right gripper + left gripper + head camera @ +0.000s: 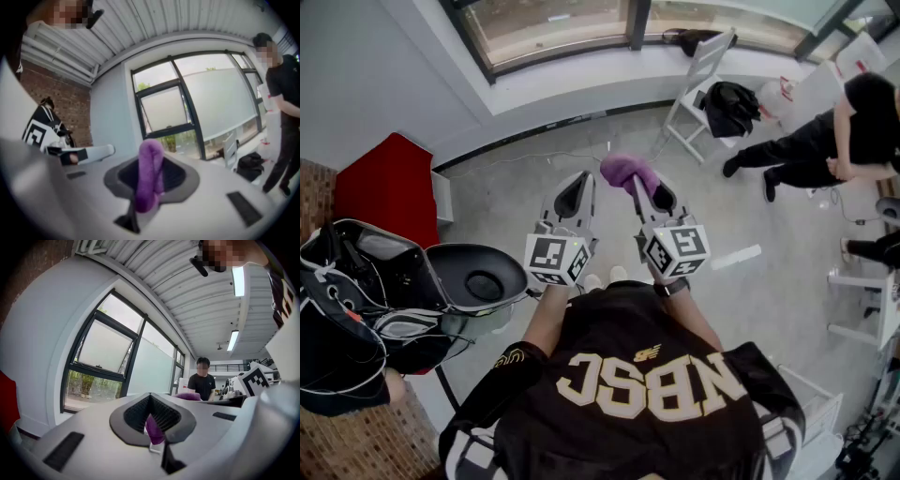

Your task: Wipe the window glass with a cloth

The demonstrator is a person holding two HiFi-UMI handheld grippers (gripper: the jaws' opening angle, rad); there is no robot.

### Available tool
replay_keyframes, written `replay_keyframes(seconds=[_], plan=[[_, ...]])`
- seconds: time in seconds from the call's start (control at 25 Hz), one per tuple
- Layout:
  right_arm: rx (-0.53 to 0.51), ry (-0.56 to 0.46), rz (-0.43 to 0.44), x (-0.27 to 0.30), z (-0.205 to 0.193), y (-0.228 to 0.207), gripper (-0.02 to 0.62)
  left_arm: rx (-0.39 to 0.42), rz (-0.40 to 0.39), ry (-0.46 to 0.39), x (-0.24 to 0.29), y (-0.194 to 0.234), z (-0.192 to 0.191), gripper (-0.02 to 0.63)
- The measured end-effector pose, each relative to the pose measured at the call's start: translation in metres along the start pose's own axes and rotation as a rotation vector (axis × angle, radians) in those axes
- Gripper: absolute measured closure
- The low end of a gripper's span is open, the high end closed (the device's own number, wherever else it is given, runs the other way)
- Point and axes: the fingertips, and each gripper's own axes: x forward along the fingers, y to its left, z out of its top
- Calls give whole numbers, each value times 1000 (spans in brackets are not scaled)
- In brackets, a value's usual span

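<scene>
A purple cloth bunches at the tip of my right gripper, which is shut on it; in the right gripper view the cloth stands up between the jaws of that gripper. My left gripper is held just left of it. A strip of purple cloth shows pinched between the closed jaws of the left gripper. The window glass in its dark frame lies ahead, past a white ledge, and both grippers are well short of the window.
A white chair with a black bag on it stands by the ledge at right. A person in black is at far right. At left are a red block, a black round seat and a black bag.
</scene>
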Motion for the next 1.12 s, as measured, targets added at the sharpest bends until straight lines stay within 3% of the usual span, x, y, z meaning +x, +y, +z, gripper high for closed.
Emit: replay_keyframes(seconds=[0.36, 0.6, 0.76, 1.0, 1.12], plan=[[18, -22, 3, 15, 10, -45, 512, 26, 12, -1, 43, -8, -4, 586], [10, -61, 45, 37, 20, -61, 512, 102, 61, 0, 64, -2, -9, 586], [-13, -68, 87, 57, 21, -62, 512, 164, 125, 6, 72, 16, -13, 586], [-22, -88, 96, 100, 19, -83, 512, 173, 151, 13, 101, 47, -24, 586], [-27, -77, 97, 144, 10, -98, 512, 163, 164, 15, 133, 84, -32, 586]])
